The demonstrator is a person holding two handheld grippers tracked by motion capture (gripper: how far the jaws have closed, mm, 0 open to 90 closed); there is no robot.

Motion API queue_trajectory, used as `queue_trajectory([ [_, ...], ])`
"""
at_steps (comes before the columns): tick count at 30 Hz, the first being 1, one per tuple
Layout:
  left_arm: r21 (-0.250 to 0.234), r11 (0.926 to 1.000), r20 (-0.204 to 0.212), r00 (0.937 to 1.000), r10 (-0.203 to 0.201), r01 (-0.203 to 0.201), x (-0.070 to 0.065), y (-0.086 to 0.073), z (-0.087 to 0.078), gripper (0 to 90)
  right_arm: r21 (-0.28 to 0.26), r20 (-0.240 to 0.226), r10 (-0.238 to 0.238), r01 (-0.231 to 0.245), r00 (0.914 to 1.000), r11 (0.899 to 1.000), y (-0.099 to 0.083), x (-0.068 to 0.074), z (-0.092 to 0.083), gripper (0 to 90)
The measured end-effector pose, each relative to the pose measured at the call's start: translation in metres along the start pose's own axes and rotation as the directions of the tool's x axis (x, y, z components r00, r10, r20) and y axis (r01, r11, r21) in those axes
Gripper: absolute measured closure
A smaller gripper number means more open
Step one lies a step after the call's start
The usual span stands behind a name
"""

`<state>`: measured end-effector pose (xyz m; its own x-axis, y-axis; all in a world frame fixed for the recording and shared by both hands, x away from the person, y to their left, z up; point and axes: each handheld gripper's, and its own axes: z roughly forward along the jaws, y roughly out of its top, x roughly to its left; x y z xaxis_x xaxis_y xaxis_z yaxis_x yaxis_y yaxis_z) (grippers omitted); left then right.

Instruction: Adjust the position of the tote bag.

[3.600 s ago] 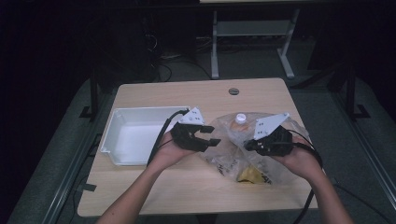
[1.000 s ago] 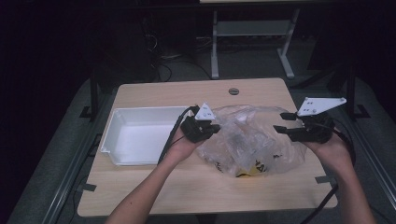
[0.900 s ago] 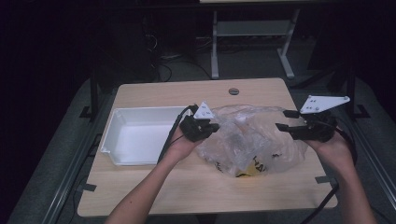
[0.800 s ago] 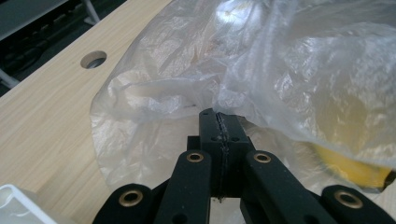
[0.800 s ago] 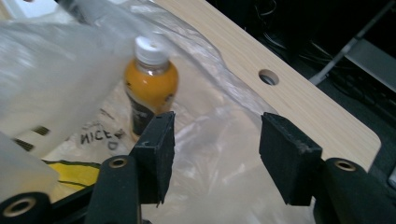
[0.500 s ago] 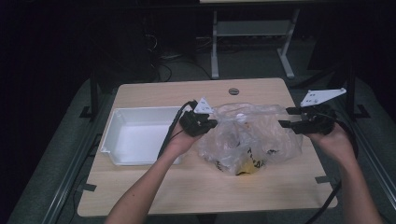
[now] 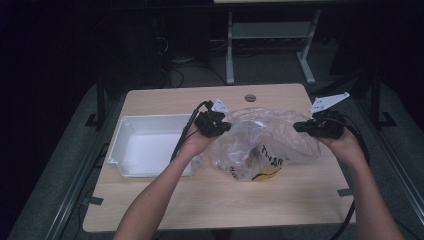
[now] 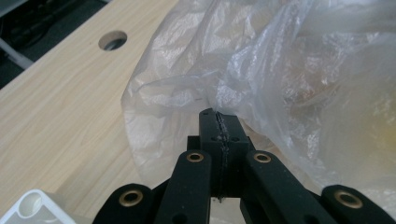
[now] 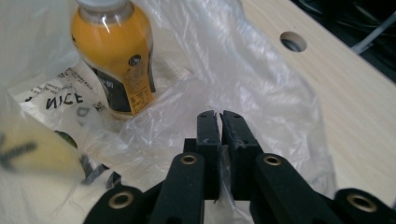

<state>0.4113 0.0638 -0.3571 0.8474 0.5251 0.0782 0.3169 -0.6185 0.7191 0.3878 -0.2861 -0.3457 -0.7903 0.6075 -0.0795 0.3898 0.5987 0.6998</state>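
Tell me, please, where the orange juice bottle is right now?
In the right gripper view, the orange juice bottle with a white cap stands inside the clear plastic bag, up-left of the right tongs pinching the film.

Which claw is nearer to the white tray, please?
Left. The left claw hangs at the white tray's right edge, pinching the plastic bag; the right claw grips the bag's far side.
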Motion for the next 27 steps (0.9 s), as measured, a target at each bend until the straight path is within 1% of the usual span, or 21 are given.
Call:
queue_trajectory([
  [1, 0.01, 0.9999, -0.002, 1.0, -0.002, 0.002, 0.001, -0.001, 0.002, 90.0, 0.003, -0.004, 0.007, -0.007, 1.0, 1.0, -0.003, -0.001, 0.002, 87.6],
  [2, 0.01, 0.9999, -0.002, 1.0, -0.002, 0.002, 0.001, -0.001, 0.002, 90.0, 0.002, -0.006, 0.015, -0.015, 0.9999, 1.0, -0.006, -0.001, 0.005, 87.9],
  [4, 0.033, 0.9994, -0.001, 1.0, -0.004, 0.004, 0.001, -0.002, 0.009, 90.0, 0.006, -0.022, 0.028, -0.028, 0.9994, 1.0, -0.013, -0.003, 0.01, 88.2],
  [6, 0.051, 0.9987, 0.0, 1.0, -0.006, 0.006, 0.001, -0.003, 0.012, 90.0, 0.005, -0.027, 0.046, -0.046, 0.9986, 0.999, -0.019, -0.003, 0.015, 88.4],
  [8, 0.057, 0.9984, -0.003, 1.0, -0.003, 0.004, -0.001, -0.003, 0.013, 90.0, 0.017, -0.039, 0.056, -0.056, 0.9977, 0.998, -0.025, -0.003, 0.02, 88.4],
  [10, 0.085, 0.9964, 0.0, 1.0, 0.006, -0.006, -0.003, -0.003, 0.015, 90.0, 0.017, -0.052, 0.064, -0.063, 0.9966, 0.998, -0.032, -0.002, 0.024, 88.5],
  [11, 0.101, 0.9948, -0.001, 0.9999, 0.012, -0.012, -0.004, -0.003, 0.016, 90.0, 0.026, -0.056, 0.071, -0.07, 0.9959, 0.997, -0.035, -0.002, 0.026, 88.5],
  [12, 0.101, 0.9948, -0.001, 0.9999, 0.012, -0.012, -0.004, -0.003, 0.016, 90.0, 0.026, -0.056, 0.071, -0.07, 0.9959, 0.997, -0.035, -0.002, 0.026, 88.5],
  [13, 0.128, 0.9914, 0.001, 0.9996, 0.027, -0.027, -0.006, -0.004, 0.016, 90.0, 0.038, -0.064, 0.083, -0.081, 0.9945, 0.996, -0.041, 0.001, 0.029, 88.6],
  [15, 0.139, 0.9898, 0.004, 0.9996, 0.029, -0.029, -0.008, -0.004, 0.017, 90.0, 0.049, -0.072, 0.09, -0.087, 0.9933, 0.995, -0.048, 0.004, 0.032, 88.6],
  [16, 0.144, 0.9889, 0.0, 0.9993, 0.038, -0.037, -0.01, -0.005, 0.017, 90.0, 0.051, -0.072, 0.09, -0.087, 0.9933, 0.995, -0.051, 0.005, 0.033, 88.6],
  [17, 0.144, 0.9889, 0.0, 0.9993, 0.038, -0.037, -0.01, -0.005, 0.017, 90.0, 0.051, -0.072, 0.09, -0.087, 0.9933, 0.995, -0.051, 0.005, 0.033, 88.6],
  [18, 0.151, 0.9873, -0.003, 0.9986, 0.052, -0.051, -0.014, -0.005, 0.016, 90.0, 0.059, -0.077, 0.098, -0.093, 0.9922, 0.994, -0.056, 0.008, 0.035, 88.6],
  [19, 0.151, 0.9873, -0.003, 0.9986, 0.052, -0.051, -0.014, -0.005, 0.016, 90.0, 0.059, -0.077, 0.098, -0.093, 0.9922, 0.994, -0.056, 0.008, 0.035, 88.6],
  [20, 0.149, 0.9877, -0.003, 0.9987, 0.05, -0.049, -0.018, -0.006, 0.017, 90.0, 0.056, -0.082, 0.098, -0.093, 0.9918, 0.994, -0.061, 0.01, 0.036, 88.6],
  [22, 0.176, 0.9825, -0.002, 0.9979, 0.064, -0.063, -0.021, -0.008, 0.018, 90.0, 0.057, -0.08, 0.11, -0.106, 0.9907, 0.993, -0.065, 0.012, 0.036, 88.6],
  [23, 0.18, 0.9819, -0.004, 0.9981, 0.061, -0.059, -0.022, -0.009, 0.02, 90.0, 0.06, -0.082, 0.109, -0.104, 0.9907, 0.993, -0.067, 0.012, 0.036, 88.6],
  [24, 0.189, 0.9801, -0.003, 0.9981, 0.062, -0.06, -0.023, -0.01, 0.021, 90.0, 0.072, -0.082, 0.122, -0.116, 0.9891, 0.991, -0.07, 0.013, 0.037, 88.6],
  [25, 0.196, 0.9786, -0.006, 0.9977, 0.067, -0.064, -0.024, -0.011, 0.022, 90.0, 0.063, -0.084, 0.111, -0.106, 0.9903, 0.992, -0.073, 0.014, 0.038, 88.6],
  [26, 0.196, 0.9786, -0.006, 0.9977, 0.067, -0.064, -0.024, -0.011, 0.022, 90.0, 0.063, -0.084, 0.111, -0.106, 0.9903, 0.992, -0.073, 0.014, 0.038, 88.6],
  [27, 0.193, 0.979, 0.001, 0.9979, 0.065, -0.064, -0.025, -0.012, 0.022, 90.0, 0.067, -0.08, 0.127, -0.122, 0.9886, 0.99, -0.077, 0.015, 0.038, 88.6],
])
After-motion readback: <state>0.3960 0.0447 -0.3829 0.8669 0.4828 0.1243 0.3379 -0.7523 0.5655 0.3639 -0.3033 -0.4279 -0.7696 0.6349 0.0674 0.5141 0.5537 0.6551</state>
